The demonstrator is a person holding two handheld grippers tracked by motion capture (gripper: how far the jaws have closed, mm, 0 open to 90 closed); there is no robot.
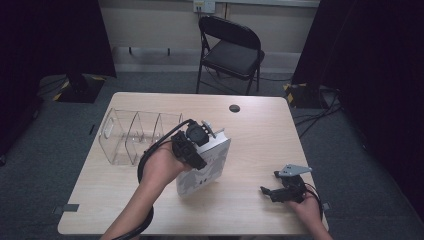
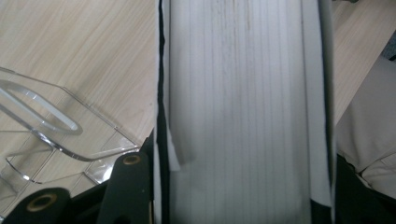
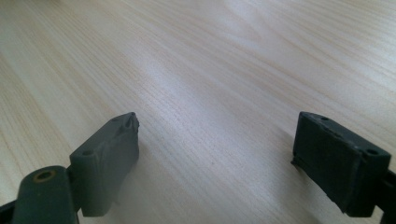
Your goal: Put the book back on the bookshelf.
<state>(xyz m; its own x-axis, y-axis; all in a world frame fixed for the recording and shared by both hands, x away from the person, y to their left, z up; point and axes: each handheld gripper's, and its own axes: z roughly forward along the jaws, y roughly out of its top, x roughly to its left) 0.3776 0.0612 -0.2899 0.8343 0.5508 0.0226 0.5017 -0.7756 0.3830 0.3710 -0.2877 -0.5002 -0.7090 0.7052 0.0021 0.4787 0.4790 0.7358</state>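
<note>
Book (image 1: 204,167) stands tilted on the table (image 1: 250,135), just right of the clear rack (image 1: 131,136); we see the left gripper (image 1: 196,142) clamped on its top edge. Right gripper (image 1: 280,192) rests well apart, jaws wide, holding nothing.

The book (image 1: 205,167) at frame centre is showing a white cover with grey patches; the rack (image 1: 131,136) at its left is gleaming clear, the bench (image 1: 260,135) glowing pale wood-grain, both grippers looking black.
</note>
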